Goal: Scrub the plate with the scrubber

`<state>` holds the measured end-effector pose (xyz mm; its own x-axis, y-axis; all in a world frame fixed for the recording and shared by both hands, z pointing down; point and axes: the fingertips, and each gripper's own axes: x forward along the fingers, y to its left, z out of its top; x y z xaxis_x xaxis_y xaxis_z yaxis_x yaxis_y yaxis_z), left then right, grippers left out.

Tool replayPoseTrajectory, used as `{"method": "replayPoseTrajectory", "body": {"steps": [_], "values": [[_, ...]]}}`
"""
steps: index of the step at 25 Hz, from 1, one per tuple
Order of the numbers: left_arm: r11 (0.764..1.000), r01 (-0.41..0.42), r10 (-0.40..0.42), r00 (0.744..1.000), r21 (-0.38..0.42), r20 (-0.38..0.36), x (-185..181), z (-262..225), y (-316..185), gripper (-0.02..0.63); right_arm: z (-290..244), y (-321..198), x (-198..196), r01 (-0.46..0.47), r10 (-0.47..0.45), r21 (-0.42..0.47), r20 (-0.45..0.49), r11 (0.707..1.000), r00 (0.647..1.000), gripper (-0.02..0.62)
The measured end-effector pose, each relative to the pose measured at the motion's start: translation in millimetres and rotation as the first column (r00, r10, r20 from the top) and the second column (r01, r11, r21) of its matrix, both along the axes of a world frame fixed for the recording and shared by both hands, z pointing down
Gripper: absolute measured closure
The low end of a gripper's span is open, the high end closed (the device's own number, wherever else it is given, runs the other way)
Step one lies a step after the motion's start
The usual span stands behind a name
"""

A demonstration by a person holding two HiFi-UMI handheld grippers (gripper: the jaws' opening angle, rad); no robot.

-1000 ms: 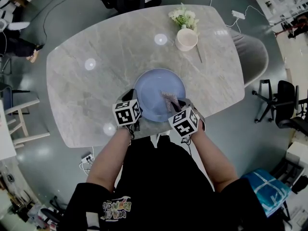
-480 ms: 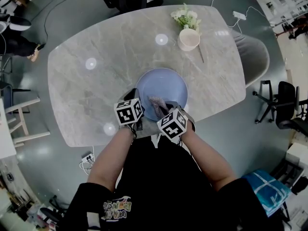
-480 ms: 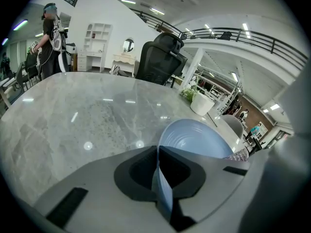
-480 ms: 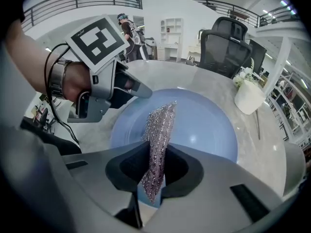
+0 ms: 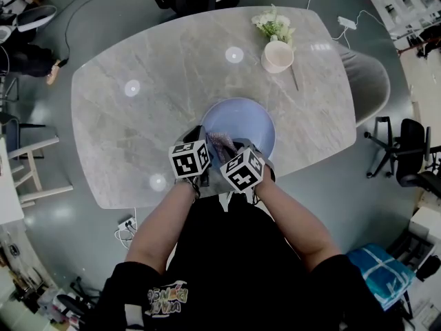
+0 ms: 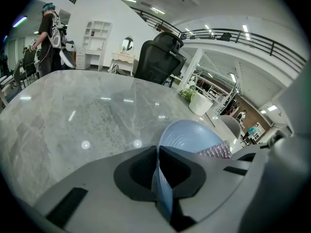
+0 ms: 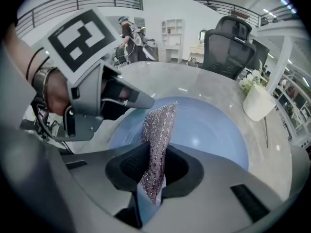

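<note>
The head view looks steeply down from high above and takes in the whole worktop. The left gripper view sits low and close, facing 1 o'clock. The right gripper view, equally close, faces 11 o'clock. All three share the plate.

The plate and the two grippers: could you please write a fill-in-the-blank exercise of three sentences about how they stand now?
1. The left gripper is shut on the ____ of the plate.
2. The right gripper holds the scrubber over the plate, whose colour is ____.
3. The white pot on the table holds small white ____.

Missing words: rim; blue; flowers
</note>
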<state>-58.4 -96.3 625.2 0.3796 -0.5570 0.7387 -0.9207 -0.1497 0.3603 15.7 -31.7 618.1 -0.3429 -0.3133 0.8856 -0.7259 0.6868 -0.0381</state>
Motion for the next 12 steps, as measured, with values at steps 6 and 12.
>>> {"method": "replayPoseTrajectory", "body": {"steps": [6,12], "values": [[1.0,-0.016,0.016,1.0,-0.003,-0.023,0,0,0,0.578,-2,-25,-4,-0.104,0.107,-0.043,0.069,0.994,0.992,0.517],[0.999,-0.049,0.049,0.999,0.005,-0.011,0,0,0,0.58,6,-34,-8,-0.027,0.027,-0.03,-0.026,0.999,0.999,0.514]]}}
